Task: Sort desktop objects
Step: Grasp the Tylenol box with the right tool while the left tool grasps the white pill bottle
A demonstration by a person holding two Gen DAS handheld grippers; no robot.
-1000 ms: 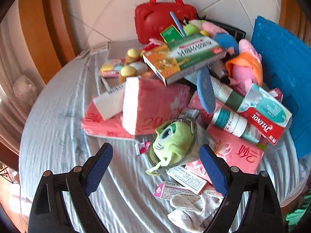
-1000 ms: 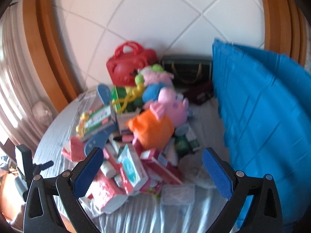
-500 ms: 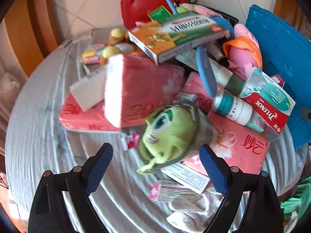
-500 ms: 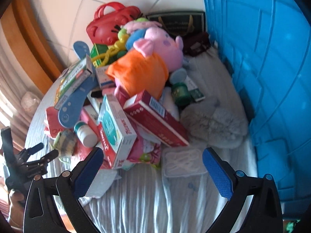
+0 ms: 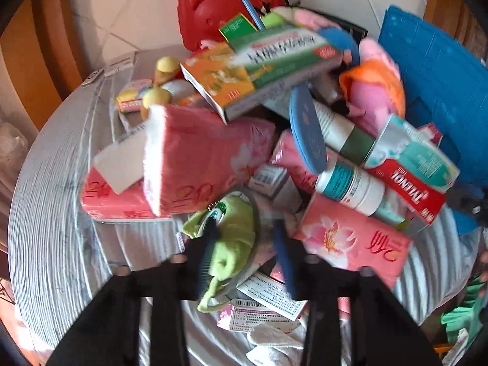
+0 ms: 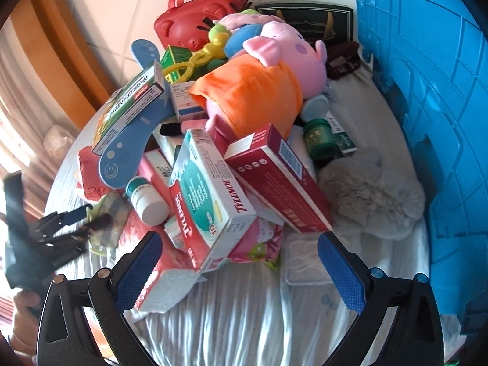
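Observation:
A heap of boxes, bottles and plush toys covers a round table with a grey cloth [image 5: 55, 201]. My left gripper [image 5: 244, 253] has closed on the green one-eyed plush toy [image 5: 235, 238] at the near edge of the heap; it also shows in the right wrist view [image 6: 106, 213]. My right gripper [image 6: 241, 271] is open and empty, just in front of a Tylenol box [image 6: 210, 201] and a dark red box [image 6: 280, 183]. A pink pig plush in orange [image 6: 262, 91] lies on top of the heap.
A big blue crate [image 6: 427, 116] stands at the right. A red bear-shaped case [image 6: 195, 21] and a dark box [image 6: 308, 21] stand at the back. Pink tissue packs [image 5: 201, 158], a white bottle [image 5: 350, 186], a grey fluffy item [image 6: 372, 192] and a green jar [image 6: 320, 137] lie around.
My left gripper moved forward and shut on the green plush toy. My right gripper came a little closer to the heap, still open.

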